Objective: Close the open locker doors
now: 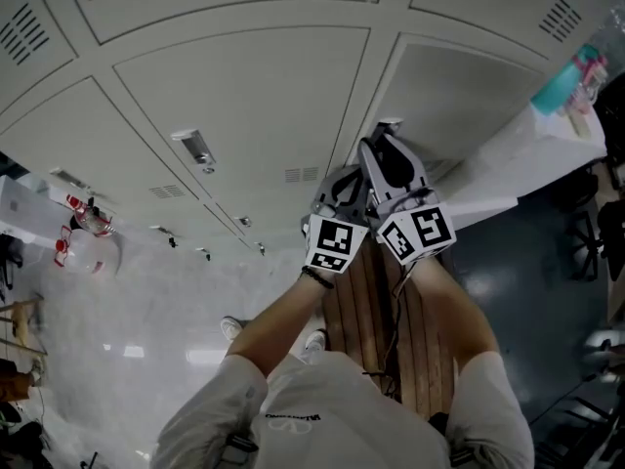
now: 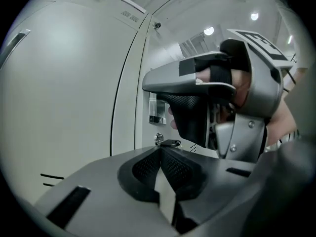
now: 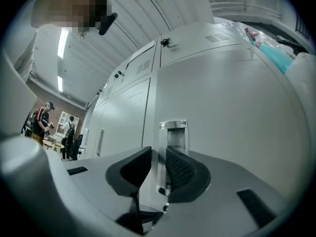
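So the right gripper (image 3: 158, 152) is pinched narrow on the chrome handle (image 3: 173, 132) at the edge of the door (image 3: 237, 112), the left gripper (image 2: 160, 149) is closed up empty just beside that handle, and I'd guess the thin metal door swings light but stiff, so the handle's the spot to hold.

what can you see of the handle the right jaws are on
The handle is a small, shiny metal pull, chrome-looking, with a squared-off top. It stands upright in the right gripper view, fixed to the pale grey locker door. The right gripper has its jaws closed on the handle's left edge. Nothing else touches it.
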